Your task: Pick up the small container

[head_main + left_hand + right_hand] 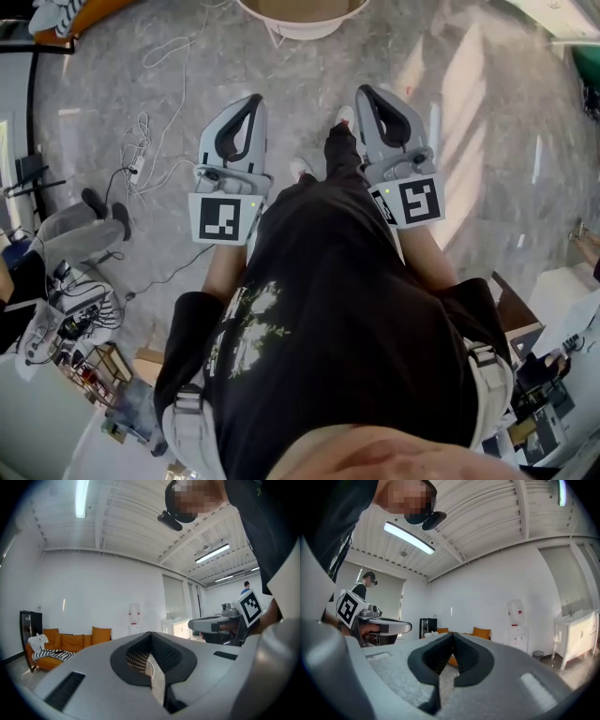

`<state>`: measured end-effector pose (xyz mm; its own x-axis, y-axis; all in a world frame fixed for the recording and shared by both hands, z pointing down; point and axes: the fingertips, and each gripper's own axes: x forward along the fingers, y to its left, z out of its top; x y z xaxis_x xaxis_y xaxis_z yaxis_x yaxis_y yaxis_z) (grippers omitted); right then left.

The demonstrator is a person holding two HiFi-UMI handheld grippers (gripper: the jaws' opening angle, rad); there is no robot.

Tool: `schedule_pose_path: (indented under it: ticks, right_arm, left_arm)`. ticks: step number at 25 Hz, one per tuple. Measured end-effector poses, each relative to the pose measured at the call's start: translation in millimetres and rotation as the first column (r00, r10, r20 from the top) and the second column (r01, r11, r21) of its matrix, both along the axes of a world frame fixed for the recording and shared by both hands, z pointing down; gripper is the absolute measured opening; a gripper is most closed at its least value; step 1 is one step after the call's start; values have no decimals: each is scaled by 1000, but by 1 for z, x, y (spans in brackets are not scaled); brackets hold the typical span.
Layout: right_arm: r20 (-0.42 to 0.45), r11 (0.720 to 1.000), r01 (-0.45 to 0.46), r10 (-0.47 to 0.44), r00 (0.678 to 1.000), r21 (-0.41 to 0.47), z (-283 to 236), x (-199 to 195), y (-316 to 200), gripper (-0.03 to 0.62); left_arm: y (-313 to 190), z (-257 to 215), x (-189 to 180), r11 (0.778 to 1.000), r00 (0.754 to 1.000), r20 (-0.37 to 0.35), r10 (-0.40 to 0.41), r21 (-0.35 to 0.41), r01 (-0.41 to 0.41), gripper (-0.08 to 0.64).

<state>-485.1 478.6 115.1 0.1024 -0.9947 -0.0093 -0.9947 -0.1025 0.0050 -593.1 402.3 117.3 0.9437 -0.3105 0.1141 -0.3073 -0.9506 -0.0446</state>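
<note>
The task seems to be at its very beginning, in the step of approach and not yet of grasping. In the head view the person stands on a grey marbled floor [487, 112] and holds both tools in front of the body, pointing toward the upper edge of the frame. The left gripper [250, 97] has its jaws pressed together at the tips, and its own view shows nothing caught between them. The right gripper [365, 91] is closed in the same way and is also empty; through the hollow behind its tips only the far room is seen. I cannot find the small container with certainty in any view. At the upper centre of the head view there is a white round rim [300, 28], cut by the frame edge, and it may be a table or a basin where the container stands, but this is only my guess. Loose cables [141, 141] lie on the floor at the left. The gripper views look level into the room, with an orange sofa [70, 641] and a water dispenser [514, 613] at the far wall, so neither tool is aimed at a work surface. In my judgement the next move calls first for finding the container and bringing one gripper toward it. Its jaws must then be opened wider than the container before they can close on it.
</note>
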Motion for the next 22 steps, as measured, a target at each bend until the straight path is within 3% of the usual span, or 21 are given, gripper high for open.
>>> schedule_pose_path:
  ticks: [8,22]
  right_arm:
    - [-31,1000,-13,14,999,15,-5,75,-39,-5]
    - [-27,999,-32,32,999,13,-10,248,-65,-5]
  left_arm:
    - [-40,-12,87,999,999,-6,32,38,-32,2]
    - [-71,-34,269,994,998,-19,66,84,-64,3]
